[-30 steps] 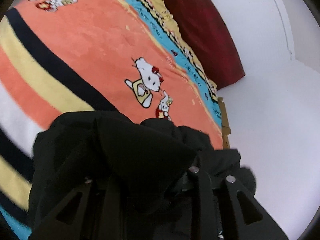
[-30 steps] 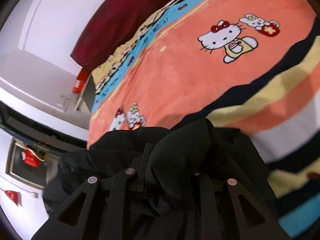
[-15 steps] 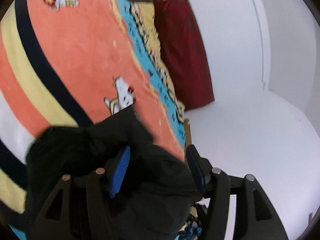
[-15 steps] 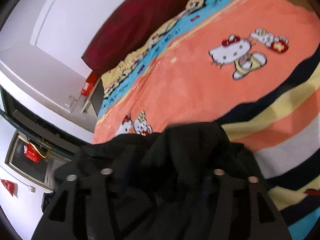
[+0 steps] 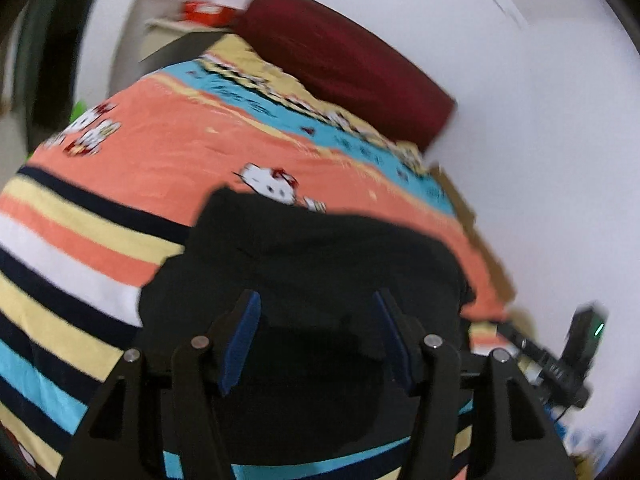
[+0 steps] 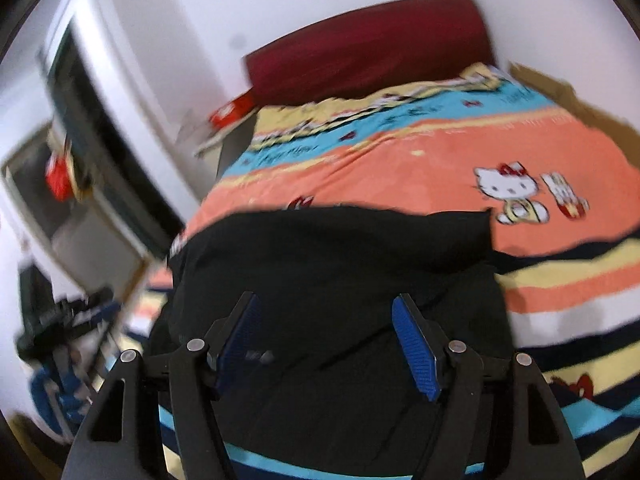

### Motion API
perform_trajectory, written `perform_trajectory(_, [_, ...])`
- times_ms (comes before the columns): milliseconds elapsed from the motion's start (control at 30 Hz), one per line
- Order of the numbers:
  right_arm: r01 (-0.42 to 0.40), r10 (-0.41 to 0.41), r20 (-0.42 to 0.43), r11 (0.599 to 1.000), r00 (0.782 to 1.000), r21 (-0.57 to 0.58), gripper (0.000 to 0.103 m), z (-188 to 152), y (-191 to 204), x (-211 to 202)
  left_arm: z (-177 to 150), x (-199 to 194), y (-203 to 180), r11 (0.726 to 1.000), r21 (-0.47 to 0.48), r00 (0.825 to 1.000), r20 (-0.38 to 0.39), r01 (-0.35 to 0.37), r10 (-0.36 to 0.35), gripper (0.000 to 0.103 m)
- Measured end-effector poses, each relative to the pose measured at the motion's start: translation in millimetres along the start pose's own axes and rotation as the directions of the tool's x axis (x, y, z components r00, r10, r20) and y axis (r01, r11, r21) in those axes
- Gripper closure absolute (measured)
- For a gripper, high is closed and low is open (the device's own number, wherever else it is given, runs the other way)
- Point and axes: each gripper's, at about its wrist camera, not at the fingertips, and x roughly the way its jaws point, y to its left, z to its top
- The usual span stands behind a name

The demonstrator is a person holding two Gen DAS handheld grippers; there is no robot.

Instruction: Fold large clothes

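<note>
Black, soft, matte cloth garment [image 5: 320, 256], folded into a thick rough-edged slab, lying on the striped fleece blanket [image 5: 168, 148] near its lower middle, over orange, cream, white and navy bands. Same black garment [image 6: 332, 264] in the right view, top edge straight, one corner pointed toward a printed white cartoon cat. Left gripper [image 5: 316, 320] hovering above the cloth, black angular fingers spread, blue ribbed pads [image 5: 240, 344] bare, nothing pinched; jaws just opened. Right gripper [image 6: 326, 328] likewise spread wide over the fabric, blue pads [image 6: 416, 348] free of it, jaws just opened further. Beyond, a dark red rectangular plush cushion [image 5: 348, 68] leaning on a smooth white wall [image 5: 540, 140].
</note>
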Motion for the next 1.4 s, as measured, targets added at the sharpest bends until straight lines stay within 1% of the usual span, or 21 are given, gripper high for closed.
perform_trajectory(33, [0.011, -0.012, -0.008, 0.998, 1.0, -0.057, 0.034, -2, 15, 8, -3, 8, -10, 0.999, 0.031, 1.0, -0.01, -0.007, 0.007, 0.047])
perform_trajectory(67, [0.012, -0.013, -0.017, 0.996, 1.0, -0.086, 0.034, -1, 23, 16, -3, 21, -21, 0.998, 0.062, 1.0, -0.023, -0.011, 0.012, 0.047])
perform_trajectory(167, [0.003, -0.008, -0.039, 0.992, 0.999, -0.124, 0.034, 9, 39, 45, 4, 62, -44, 0.993, 0.117, 0.998, -0.047, -0.029, 0.034, 0.047])
perform_trajectory(200, [0.007, -0.013, -0.046, 0.991, 0.999, -0.135, 0.034, 13, 42, 57, 7, 75, -48, 0.99, 0.132, 0.997, -0.051, -0.043, 0.051, 0.047])
perform_trajectory(267, [0.023, -0.034, -0.065, 0.987, 0.997, -0.161, 0.034, 21, 44, 81, 13, 103, -54, 0.979, 0.173, 0.992, -0.05, -0.105, 0.115, 0.047])
perform_trajectory(333, [0.043, -0.059, -0.081, 0.982, 0.995, -0.184, 0.034, 26, 42, 103, 15, 127, -56, 0.963, 0.205, 0.983, -0.027, -0.173, 0.182, 0.046])
perform_trajectory(433, [0.066, -0.084, -0.087, 0.979, 0.993, -0.193, 0.034, 30, 28, 131, 15, 152, -52, 0.942, 0.231, 0.968, 0.004, -0.245, 0.251, 0.045])
perform_trajectory(567, [0.077, -0.096, -0.095, 0.979, 0.991, -0.189, 0.032, 29, 18, 154, 11, 172, -52, 0.908, 0.269, 0.947, 0.051, -0.32, 0.318, 0.045])
perform_trajectory(633, [0.085, -0.105, -0.099, 0.979, 0.99, -0.188, 0.031, 27, 15, 161, 8, 179, -55, 0.887, 0.296, 0.935, 0.074, -0.354, 0.348, 0.045])
perform_trajectory(733, [0.092, -0.111, -0.096, 0.979, 0.989, -0.184, 0.03, 25, 12, 167, 7, 187, -53, 0.875, 0.308, 0.927, 0.091, -0.374, 0.364, 0.045])
perform_trajectory(800, [0.094, -0.113, -0.096, 0.979, 0.989, -0.182, 0.03, 23, 11, 171, 4, 190, -52, 0.871, 0.313, 0.925, 0.101, -0.379, 0.366, 0.045])
perform_trajectory(1033, [0.111, -0.13, -0.098, 0.977, 0.987, -0.182, 0.029, 18, 7, 185, -1, 200, -43, 0.876, 0.305, 0.928, 0.111, -0.373, 0.356, 0.045])
perform_trajectory(1400, [0.115, -0.133, -0.099, 0.979, 0.986, -0.166, 0.028, 7, 0, 197, -5, 210, -40, 0.875, 0.304, 0.927, 0.114, -0.376, 0.358, 0.045])
